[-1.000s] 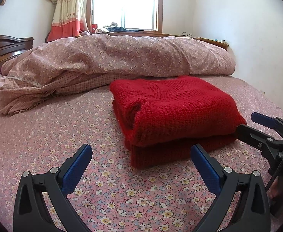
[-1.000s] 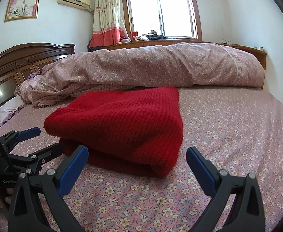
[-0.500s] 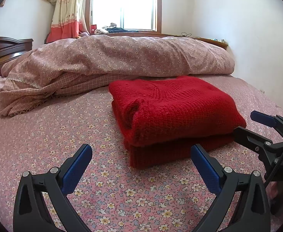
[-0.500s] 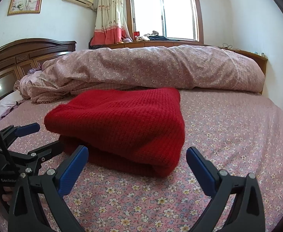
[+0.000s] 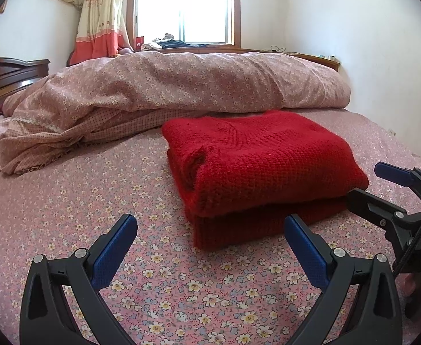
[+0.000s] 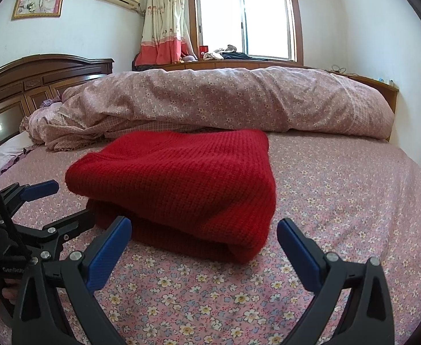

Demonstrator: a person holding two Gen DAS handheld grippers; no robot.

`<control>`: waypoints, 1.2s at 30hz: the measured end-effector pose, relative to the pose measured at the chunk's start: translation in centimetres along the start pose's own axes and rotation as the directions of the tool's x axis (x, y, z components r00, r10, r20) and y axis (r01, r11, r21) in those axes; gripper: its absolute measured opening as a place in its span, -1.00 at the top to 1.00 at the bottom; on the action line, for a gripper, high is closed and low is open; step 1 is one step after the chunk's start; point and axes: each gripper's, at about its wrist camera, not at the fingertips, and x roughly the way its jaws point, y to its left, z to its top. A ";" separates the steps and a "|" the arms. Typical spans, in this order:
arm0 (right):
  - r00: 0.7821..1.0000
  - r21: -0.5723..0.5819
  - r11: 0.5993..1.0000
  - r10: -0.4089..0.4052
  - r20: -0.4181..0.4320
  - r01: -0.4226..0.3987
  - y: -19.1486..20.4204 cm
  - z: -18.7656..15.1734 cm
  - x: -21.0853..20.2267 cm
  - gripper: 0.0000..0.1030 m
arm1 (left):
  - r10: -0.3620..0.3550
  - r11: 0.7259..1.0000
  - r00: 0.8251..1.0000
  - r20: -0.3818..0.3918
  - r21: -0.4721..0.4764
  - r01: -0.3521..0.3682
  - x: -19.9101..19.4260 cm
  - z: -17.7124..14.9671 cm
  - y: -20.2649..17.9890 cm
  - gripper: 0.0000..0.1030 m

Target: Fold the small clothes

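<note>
A red knitted sweater [image 5: 256, 161] lies folded into a thick rectangle on the flowered bed sheet [image 5: 66, 201]. My left gripper [image 5: 210, 230] stands open just before the sweater's near left corner, with nothing between its blue pads. In the right wrist view the same sweater [image 6: 181, 181] fills the middle, and my right gripper [image 6: 203, 233] is open in front of its near edge, empty. Each gripper shows in the other's view: the right gripper [image 5: 377, 187] at the sweater's right side, the left gripper [image 6: 66, 201] at its left side.
A rolled pink flowered duvet [image 5: 181, 86] lies across the bed behind the sweater. A dark wooden headboard [image 6: 38, 80] stands at the left, a window [image 6: 248, 23] with a curtain [image 6: 161, 23] at the back, and a white wall [image 5: 368, 43] at the right.
Both cameras have tilted slightly, so the room sits a little lower in view. The sweater lies as before and both grippers stay open.
</note>
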 end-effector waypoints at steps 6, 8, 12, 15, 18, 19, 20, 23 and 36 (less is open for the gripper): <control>1.000 -0.004 1.000 0.002 -0.001 -0.002 0.1 0.0 0.0 -1.00 | 0.002 1.000 1.000 0.003 0.004 -0.002 0.0 0.0 0.1 -0.91; 1.000 -0.004 1.000 0.003 -0.003 -0.003 0.0 0.0 0.0 -1.00 | 0.002 1.000 1.000 0.003 0.003 -0.002 0.1 0.0 0.2 -0.91; 1.000 -0.004 1.000 0.004 -0.005 -0.004 0.0 0.0 0.1 -1.00 | -0.001 1.000 1.000 0.001 0.003 0.001 0.1 0.0 0.2 -0.91; 1.000 -0.003 1.000 0.004 -0.006 -0.004 0.0 0.0 0.1 -1.00 | 0.001 1.000 1.000 0.001 0.005 -0.001 0.2 0.0 0.2 -0.91; 1.000 -0.003 1.000 0.005 -0.009 -0.005 -0.1 0.0 0.1 -0.99 | 0.001 1.000 1.000 0.001 0.005 -0.001 0.2 0.0 0.2 -0.91; 1.000 -0.003 1.000 0.005 -0.010 -0.005 -0.1 0.0 0.1 -1.00 | 0.001 1.000 1.000 0.001 0.005 -0.001 0.2 0.0 0.2 -0.91; 1.000 -0.003 1.000 0.005 -0.010 -0.005 -0.1 0.0 0.2 -1.00 | 0.004 1.000 1.000 0.002 0.005 -0.004 0.2 0.0 0.2 -0.91; 1.000 -0.005 1.000 0.006 -0.011 -0.006 -0.2 0.0 0.2 -1.00 | 0.006 1.000 1.000 0.001 0.004 -0.006 0.2 -0.1 0.2 -0.91; 1.000 -0.007 1.000 0.006 -0.026 -0.006 -0.3 0.0 0.7 -1.00 | 0.005 1.000 1.000 0.001 0.003 -0.005 0.2 -0.1 0.2 -0.91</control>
